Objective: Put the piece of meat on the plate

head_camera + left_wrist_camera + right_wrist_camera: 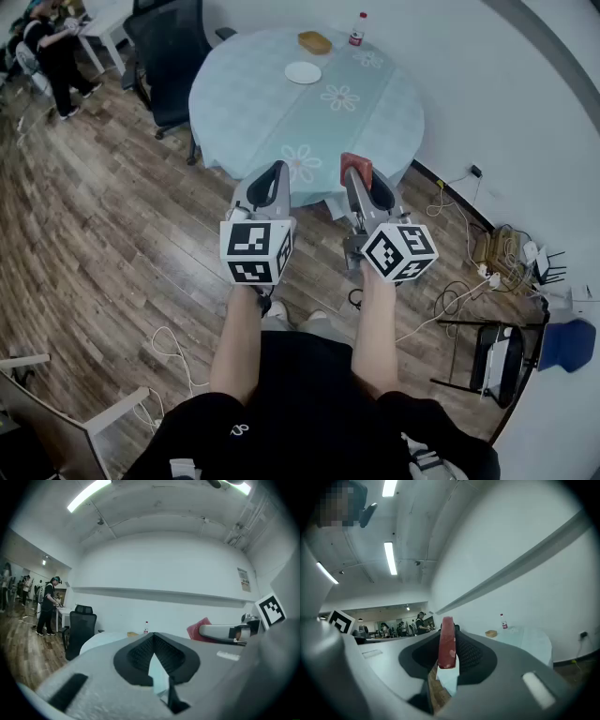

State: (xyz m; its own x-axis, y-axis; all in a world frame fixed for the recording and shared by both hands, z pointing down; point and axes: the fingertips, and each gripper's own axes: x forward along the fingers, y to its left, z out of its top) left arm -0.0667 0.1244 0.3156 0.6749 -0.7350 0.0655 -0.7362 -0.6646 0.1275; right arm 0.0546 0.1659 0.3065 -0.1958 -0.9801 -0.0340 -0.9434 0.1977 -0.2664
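Transport is the step in hand: the piece of meat [446,641] is already pinched between the jaws of the right gripper [358,180]. It stands on edge as a thin red slab whose upper end sticks out past the jaw tips. The pads press on its two flat faces, so the grip looks firm. The left gripper [273,184] is held level beside it, its jaws pressed together at the tips with nothing between them.

The plate [303,72] is white and bare. It lies on the round desk [281,122], well ahead of both pairs of jaws and a little to the left of the line the right jaws point along. Beyond the plate sit a small brown basket [314,41] and a bottle [356,29], farther from the jaws again.

The near edge of the desk lies just under the jaw tips, so the meat has most of the desktop to cross. The next move probably calls for carrying the right gripper forward and slightly left until its jaws are over the plate. The jaws would then lower until the slab is close to the plate and spread to let it drop flat. The left gripper seems to have no part in this.
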